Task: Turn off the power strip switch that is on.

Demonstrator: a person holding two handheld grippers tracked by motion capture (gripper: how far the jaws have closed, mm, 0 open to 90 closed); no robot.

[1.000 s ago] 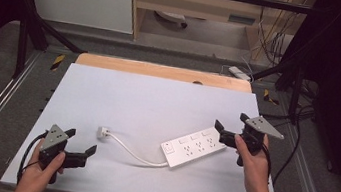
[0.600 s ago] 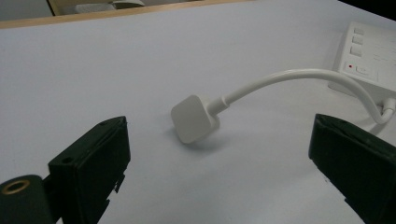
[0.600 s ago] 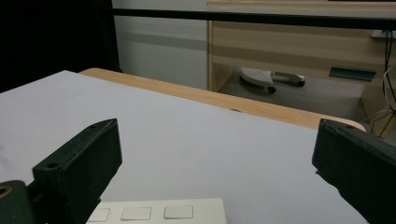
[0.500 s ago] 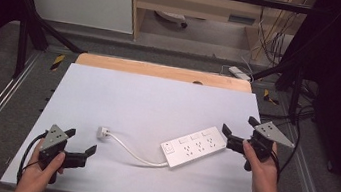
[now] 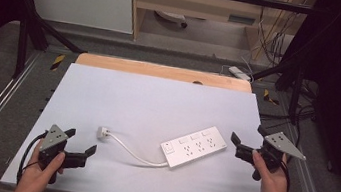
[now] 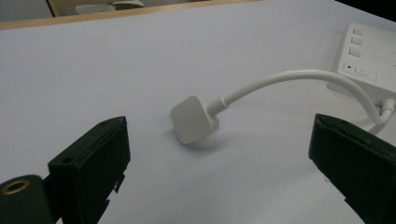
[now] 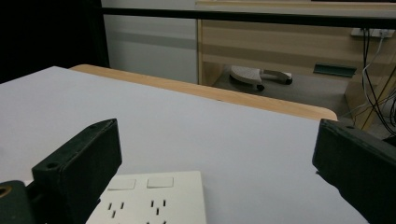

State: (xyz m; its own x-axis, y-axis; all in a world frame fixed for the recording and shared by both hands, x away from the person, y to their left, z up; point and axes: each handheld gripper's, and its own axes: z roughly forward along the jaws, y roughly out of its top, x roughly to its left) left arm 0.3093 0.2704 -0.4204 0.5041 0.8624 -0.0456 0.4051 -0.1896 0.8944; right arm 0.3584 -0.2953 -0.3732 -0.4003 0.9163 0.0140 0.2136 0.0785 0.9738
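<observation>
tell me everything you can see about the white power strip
The power strip is a long white block that looks like plastic, lying flat on the table, angled from near-left to far-right. Its top shows rows of sockets, small square buttons, and a switch with a red dot at the cord end. A thick white cord curves from that end to a white square plug resting on the table. Neither gripper touches it; the right gripper is open just beyond its far end.

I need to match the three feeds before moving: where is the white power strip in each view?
High view: the power strip lies right of centre on the table, just left of the right gripper.
Left gripper view: its switch end sits at the upper right edge.
Right gripper view: its socket end sits at bottom centre, between the jaws.
Shared landmark: the table's wooden far edge.
</observation>
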